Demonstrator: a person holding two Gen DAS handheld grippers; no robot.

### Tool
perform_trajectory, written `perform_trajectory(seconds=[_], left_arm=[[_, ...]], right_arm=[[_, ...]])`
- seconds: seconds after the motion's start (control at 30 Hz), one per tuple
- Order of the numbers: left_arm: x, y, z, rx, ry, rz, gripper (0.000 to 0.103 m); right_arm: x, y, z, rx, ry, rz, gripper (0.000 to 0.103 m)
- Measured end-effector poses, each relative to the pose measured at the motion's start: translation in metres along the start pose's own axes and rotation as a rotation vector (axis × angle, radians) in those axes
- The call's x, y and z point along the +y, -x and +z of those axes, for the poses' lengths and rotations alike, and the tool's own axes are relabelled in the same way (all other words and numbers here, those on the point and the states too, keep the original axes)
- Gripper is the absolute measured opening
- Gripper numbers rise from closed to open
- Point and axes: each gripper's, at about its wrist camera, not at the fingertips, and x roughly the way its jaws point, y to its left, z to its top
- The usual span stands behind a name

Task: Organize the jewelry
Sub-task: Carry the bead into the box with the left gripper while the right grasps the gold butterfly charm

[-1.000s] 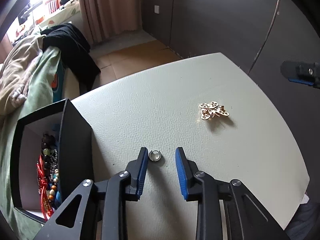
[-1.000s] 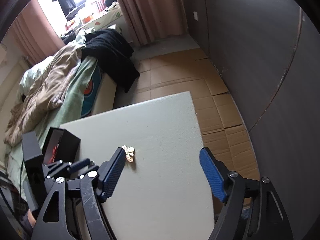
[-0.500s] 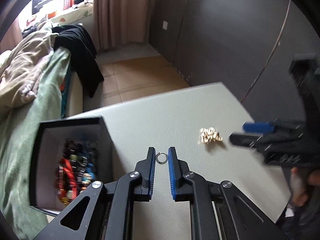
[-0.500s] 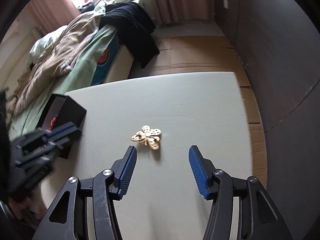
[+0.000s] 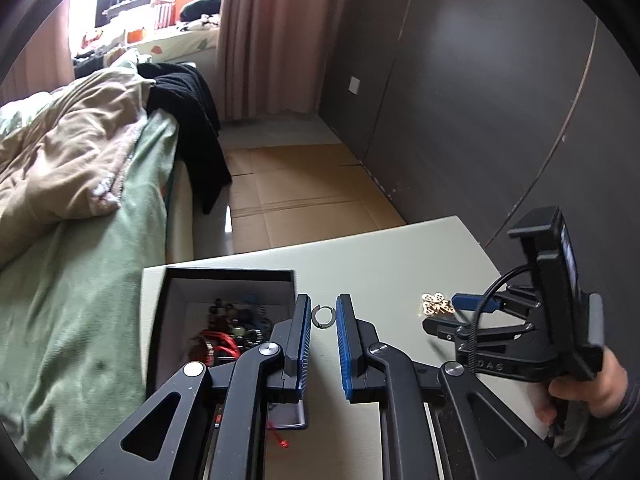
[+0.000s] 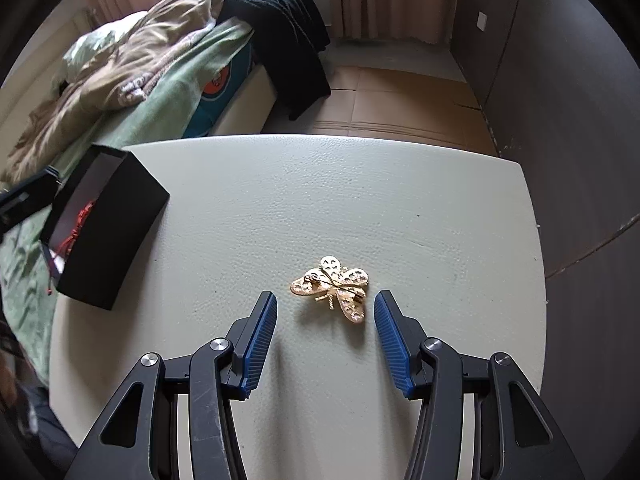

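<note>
Two grippers are at work: the left gripper [image 5: 324, 316] is clenched on a small silver ring [image 5: 323, 316], held clear of the table [image 5: 380, 252], with the open black box [image 5: 224, 276] of beads at its nine o'clock. The right gripper [image 6: 326, 312] has just been closing but stands released, its blue pads [image 6: 262, 334] apart from the gold butterfly brooch [image 6: 334, 286] lying flat on the table between them; the box [image 6: 108, 232] sits at its ten o'clock.
</note>
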Motion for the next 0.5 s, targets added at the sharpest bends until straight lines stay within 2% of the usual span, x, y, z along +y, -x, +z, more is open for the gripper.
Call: perform_trajectory(seconds=[0.17, 0.27, 0.3, 0.5], left_arm=[[0.011, 0.008, 0.002, -0.013, 0.027, 0.013, 0.013], [0.018, 0.012, 0.002, -0.015, 0.043, 0.034, 0.013], [0.022, 0.012, 0.001, -0.015, 0.05, 0.035, 0.013], [0.041, 0.014, 0.0, -0.014, 0.083, 0.047, 0.013]], right_arm=[[0.0, -0.003, 0.005, -0.009, -0.023, -0.029, 0.052], [0.002, -0.003, 0.007, -0.007, -0.012, -0.064, 0.042], [0.002, -0.003, 0.007, -0.007, -0.008, -0.068, 0.042], [-0.005, 0.002, 0.003, -0.007, -0.013, -0.012, 0.041]])
